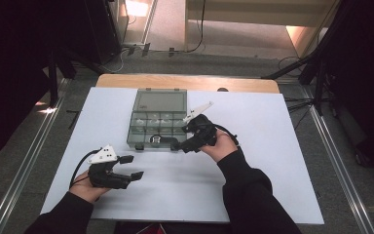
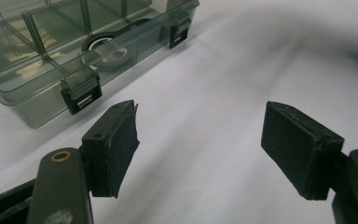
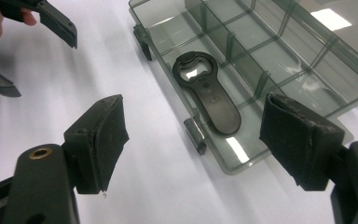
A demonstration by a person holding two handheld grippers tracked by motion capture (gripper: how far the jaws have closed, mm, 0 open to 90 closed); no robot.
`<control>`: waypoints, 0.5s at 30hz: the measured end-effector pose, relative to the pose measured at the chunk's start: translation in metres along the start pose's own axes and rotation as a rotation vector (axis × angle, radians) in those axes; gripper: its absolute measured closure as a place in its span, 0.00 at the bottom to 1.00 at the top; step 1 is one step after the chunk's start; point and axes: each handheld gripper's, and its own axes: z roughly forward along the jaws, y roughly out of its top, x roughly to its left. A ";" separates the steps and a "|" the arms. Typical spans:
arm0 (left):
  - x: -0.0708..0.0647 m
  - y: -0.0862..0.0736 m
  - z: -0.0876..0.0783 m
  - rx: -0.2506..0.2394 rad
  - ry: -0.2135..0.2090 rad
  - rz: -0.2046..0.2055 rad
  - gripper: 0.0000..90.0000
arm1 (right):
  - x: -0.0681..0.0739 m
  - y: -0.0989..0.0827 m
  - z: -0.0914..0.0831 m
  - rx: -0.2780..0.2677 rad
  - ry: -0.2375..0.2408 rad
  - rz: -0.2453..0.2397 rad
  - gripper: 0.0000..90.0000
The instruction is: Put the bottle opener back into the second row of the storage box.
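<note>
White sheeting covers the table (image 1: 272, 161), which stands on a grey floor with dark stands and cables around it. Near the far middle of the sheet sits a clear, smoke-tinted compartment box (image 1: 158, 119) with its lid folded back flat behind it. A black bottle opener (image 3: 206, 95) lies in the long front compartment of the box, ring end toward one end of the box and handle along the front wall; two small black latches hang on that wall.

The right tongs (image 1: 182, 145) hover just at the box's front right corner, jaws spread wide with nothing between them; in the right gripper view the opener lies beyond the gap, untouched. The left tongs (image 1: 132, 167) hang low over the bare sheet, nearer the person and left of the box, well apart from it, jaws also wide open and empty. Dark sleeves cover both forearms.
</note>
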 end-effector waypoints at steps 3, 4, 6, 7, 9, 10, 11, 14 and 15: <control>0.000 0.000 0.000 0.001 0.000 -0.001 0.30 | 0.001 -0.006 -0.006 -0.022 -0.005 -0.001 0.27; 0.000 0.000 0.000 0.003 -0.001 -0.001 0.30 | 0.001 -0.008 -0.007 -0.024 -0.006 -0.003 0.26; 0.000 0.000 0.000 0.001 -0.002 0.000 0.30 | 0.002 -0.013 -0.010 -0.027 -0.009 0.003 0.26; 0.000 0.000 0.000 -0.001 -0.002 -0.001 0.30 | 0.003 -0.015 -0.012 -0.028 -0.008 0.002 0.26; 0.000 0.000 0.000 -0.001 -0.003 -0.001 0.30 | 0.004 -0.020 -0.014 -0.030 -0.008 0.004 0.26; 0.000 0.000 0.000 0.000 -0.004 -0.001 0.30 | 0.004 -0.022 -0.015 -0.030 -0.007 0.002 0.26; 0.000 0.000 -0.001 0.002 -0.006 -0.001 0.30 | 0.004 -0.024 -0.017 -0.033 -0.005 0.001 0.26; 0.000 0.000 -0.001 0.002 -0.006 -0.001 0.30 | 0.005 -0.029 -0.021 -0.033 -0.008 0.009 0.26; 0.000 0.000 -0.001 0.002 -0.006 -0.001 0.30 | 0.006 -0.031 -0.023 -0.034 -0.008 0.012 0.26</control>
